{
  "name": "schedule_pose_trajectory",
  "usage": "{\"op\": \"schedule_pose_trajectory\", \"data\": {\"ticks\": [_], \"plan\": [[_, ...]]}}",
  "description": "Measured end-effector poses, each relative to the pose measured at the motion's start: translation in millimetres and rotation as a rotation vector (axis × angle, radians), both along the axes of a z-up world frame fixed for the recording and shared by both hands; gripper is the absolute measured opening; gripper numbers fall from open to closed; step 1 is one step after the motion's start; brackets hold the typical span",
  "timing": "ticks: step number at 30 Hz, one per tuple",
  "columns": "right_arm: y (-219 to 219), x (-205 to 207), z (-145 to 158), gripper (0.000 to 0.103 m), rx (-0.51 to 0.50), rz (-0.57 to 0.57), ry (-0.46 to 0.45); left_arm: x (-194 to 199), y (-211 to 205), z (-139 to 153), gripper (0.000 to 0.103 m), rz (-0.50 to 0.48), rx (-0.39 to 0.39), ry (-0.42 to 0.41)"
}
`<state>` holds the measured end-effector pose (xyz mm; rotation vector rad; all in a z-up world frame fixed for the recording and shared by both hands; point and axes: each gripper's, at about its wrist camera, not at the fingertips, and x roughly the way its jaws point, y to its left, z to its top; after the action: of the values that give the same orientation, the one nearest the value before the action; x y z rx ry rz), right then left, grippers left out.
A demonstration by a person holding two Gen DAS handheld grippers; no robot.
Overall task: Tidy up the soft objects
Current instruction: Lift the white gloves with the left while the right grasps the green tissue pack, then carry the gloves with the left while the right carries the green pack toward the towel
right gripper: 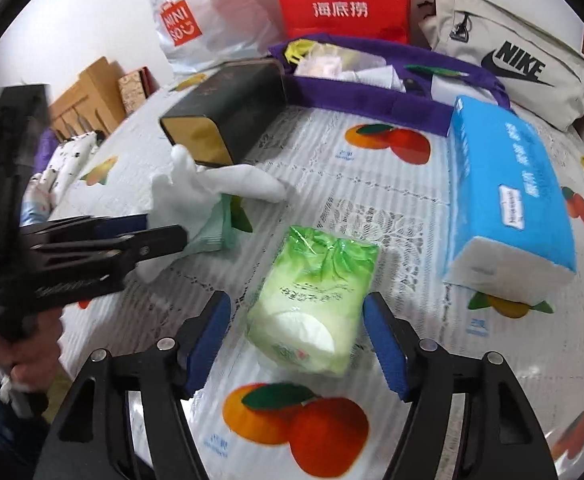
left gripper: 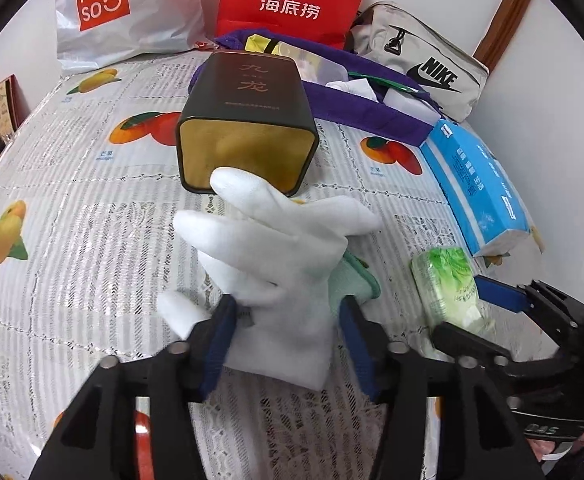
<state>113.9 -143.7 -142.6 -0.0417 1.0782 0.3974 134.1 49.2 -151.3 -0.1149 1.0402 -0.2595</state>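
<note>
Both grippers open, holding nothing — left gripper has its jaws astride the cuff of the white glove, pads not pressing as far as I can tell; the glove lies on the fruit-print tablecloth, fingertips against the open end of the dark tea tin, with a pale green cloth under its edge. Right gripper stands wide around the green tissue pack, pads clear on both sides. I can't tell where these are meant to end up; the purple tote behind is my guess. For the next pick I'd centre the pads on the pack's middle, not the loose crimped end — film there will slip. On the glove, bite the cuff deep so it doesn't peel out, and keep clear of the green cloth. The blue tissue box sits well apart
</note>
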Motion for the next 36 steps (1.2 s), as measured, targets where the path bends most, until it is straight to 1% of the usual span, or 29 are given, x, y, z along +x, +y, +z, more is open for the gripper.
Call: {"op": "schedule_pose_trajectory", "data": {"ticks": [1, 3, 5, 6, 7, 8, 9, 10, 11, 14, 16, 17, 19, 20, 21, 25, 28, 30, 33, 36], "plan": [[2, 1, -3, 0.076, -0.01, -0.007, -0.002, 0, 1, 0, 0.059, -0.001, -0.001, -0.002], [8, 3, -9, 0.077, -0.048, -0.017, -0.014, 1, 1, 0, 0.06, 0.001, -0.003, -0.001], [10, 4, -14, 0.077, -0.077, -0.024, -0.022, 4, 2, 0, 0.064, 0.0, -0.006, -0.004], [10, 4, -16, 0.074, -0.089, -0.025, -0.036, 4, 2, 0, 0.066, -0.001, -0.006, -0.004], [9, 3, -16, 0.068, -0.104, -0.025, -0.049, 6, 1, 0, 0.068, -0.001, -0.004, -0.005], [8, 2, -16, 0.064, -0.12, -0.023, -0.058, 9, -1, 0, 0.07, 0.0, 0.0, -0.004], [6, 1, -15, 0.056, -0.124, -0.022, -0.063, 11, -3, -1, 0.074, 0.001, 0.002, -0.005], [3, 1, -13, 0.053, -0.122, -0.022, -0.062, 14, -5, -2, 0.077, 0.004, 0.007, -0.006], [-1, 0, -12, 0.053, -0.117, -0.021, -0.057, 16, -7, -3, 0.078, 0.011, 0.016, -0.009], [-13, -7, -8, 0.053, -0.089, -0.01, -0.031, 21, -16, -7, 0.085, 0.028, 0.066, -0.034], [-21, -13, -7, 0.053, -0.076, -0.007, -0.015, 23, -23, -10, 0.094, 0.027, 0.107, -0.048], [-25, -18, -7, 0.053, -0.074, -0.007, -0.01, 24, -27, -12, 0.094, 0.029, 0.129, -0.049], [-33, -25, -5, 0.053, -0.083, -0.019, -0.013, 24, -34, -14, 0.098, 0.032, 0.169, -0.059], [-38, -29, -5, 0.053, -0.088, -0.027, -0.016, 24, -38, -16, 0.098, 0.03, 0.196, -0.068], [-45, -31, -6, 0.053, -0.095, -0.042, -0.018, 23, -39, -16, 0.098, 0.034, 0.205, -0.077], [-72, -38, -8, 0.053, -0.102, -0.105, -0.035, 17, -37, -16, 0.098, 0.055, 0.195, -0.127], [-87, -39, -9, 0.053, -0.084, -0.135, -0.045, 16, -36, -15, 0.098, 0.066, 0.189, -0.138], [-92, -39, -9, 0.053, -0.063, -0.142, -0.053, 15, -34, -14, 0.097, 0.079, 0.166, -0.143], [-91, -41, -12, 0.059, -0.064, -0.141, -0.075, 14, -28, -13, 0.097, 0.088, 0.125, -0.15], [-88, -42, -13, 0.065, -0.065, -0.14, -0.089, 14, -28, -14, 0.097, 0.088, 0.127, -0.15]]}}
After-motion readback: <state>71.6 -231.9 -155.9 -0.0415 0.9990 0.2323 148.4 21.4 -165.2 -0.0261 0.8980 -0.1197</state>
